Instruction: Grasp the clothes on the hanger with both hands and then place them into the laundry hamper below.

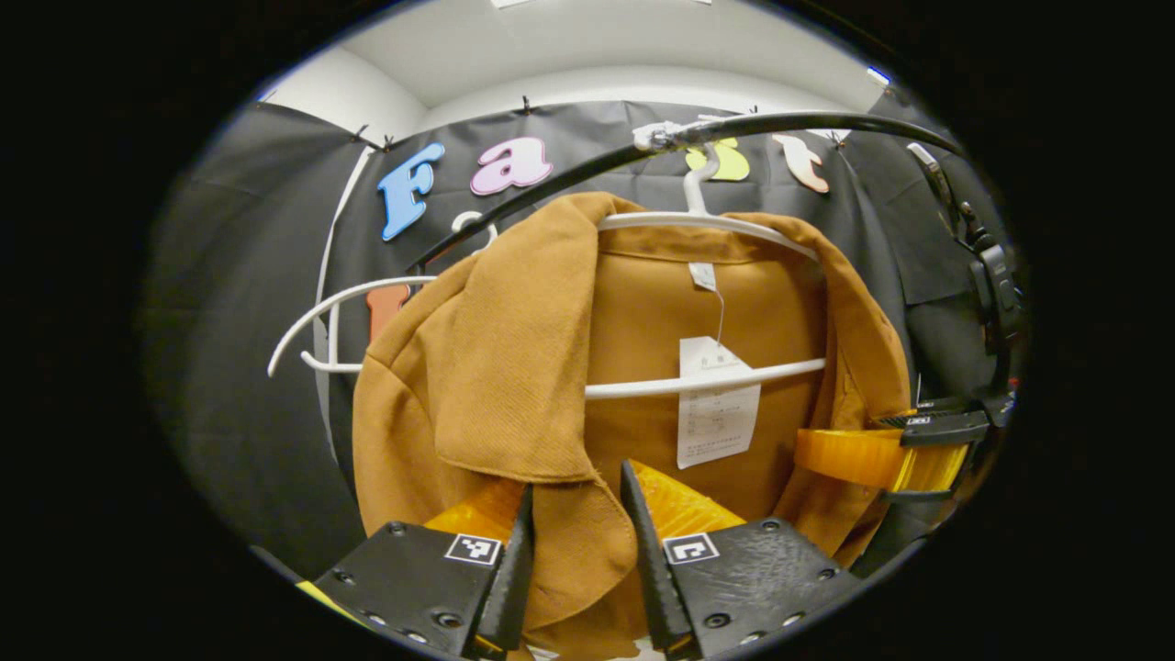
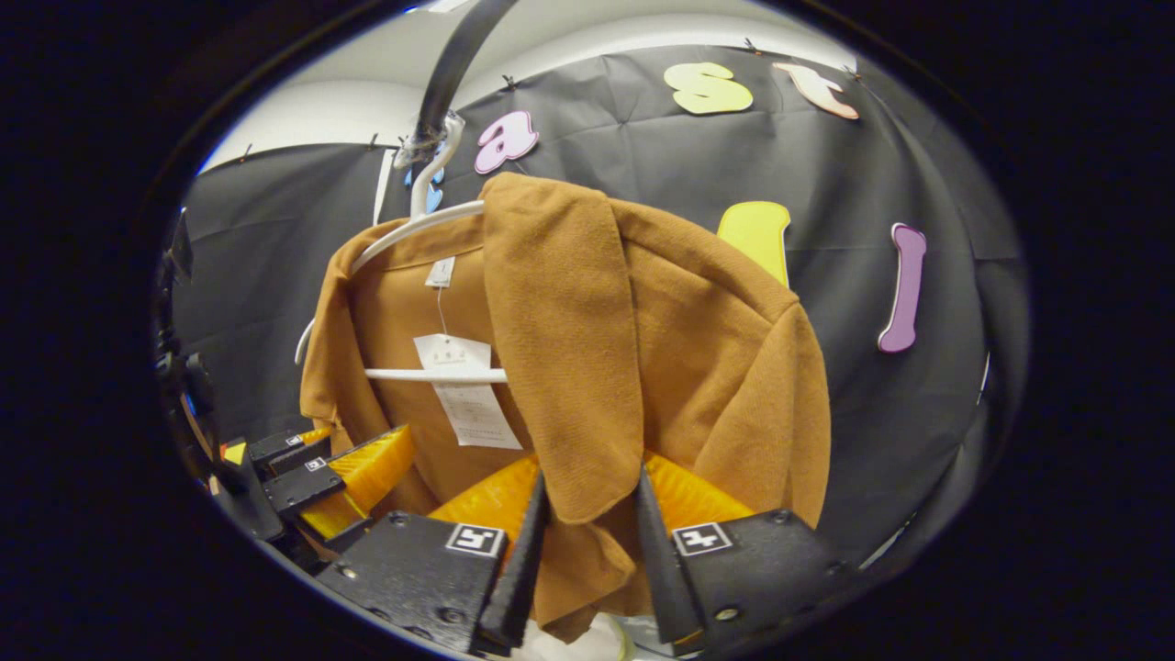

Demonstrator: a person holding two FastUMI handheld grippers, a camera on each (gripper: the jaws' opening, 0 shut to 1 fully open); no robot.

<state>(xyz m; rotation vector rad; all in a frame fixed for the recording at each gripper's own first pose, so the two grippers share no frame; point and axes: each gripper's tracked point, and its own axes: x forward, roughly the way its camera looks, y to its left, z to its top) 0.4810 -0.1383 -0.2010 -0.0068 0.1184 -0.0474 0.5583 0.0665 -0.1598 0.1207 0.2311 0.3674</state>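
Jacket (image 1: pixel 514 367): a brown one, hung on a white hanger (image 1: pixel 707 222) from a dark rail (image 1: pixel 780 124), front open, a paper tag (image 1: pixel 718 404) dangling inside.
Left hand-held gripper (image 1: pixel 576 542): fingers narrow, one either side of the jacket's left front panel below the lapel; they look closed on the cloth, though actual pinch contact is hard to confirm.
Right hand-held gripper (image 2: pixel 587 542): likewise narrow, astride the right front panel's lower edge (seemingly gripping it).
Hamper: below, by the task; I cannot place it from here.
Risk, snag: both holds are low on the panels while the shoulders sit over the hanger arms; a straight downward pull would likely drag hanger and rail, or tear the cloth out of the fingers.
Risk, uneven pull: if one side slips first, the jacket may swing and hang from one shoulder.
Risk, tag: its string could catch on the hanger's crossbar.
Edges: the rail arcs close overhead; a second, bare hanger (image 1: pixel 340 308) sits just left; the booth wall is behind.
Open room: toward the near side and downward, in my judgement.
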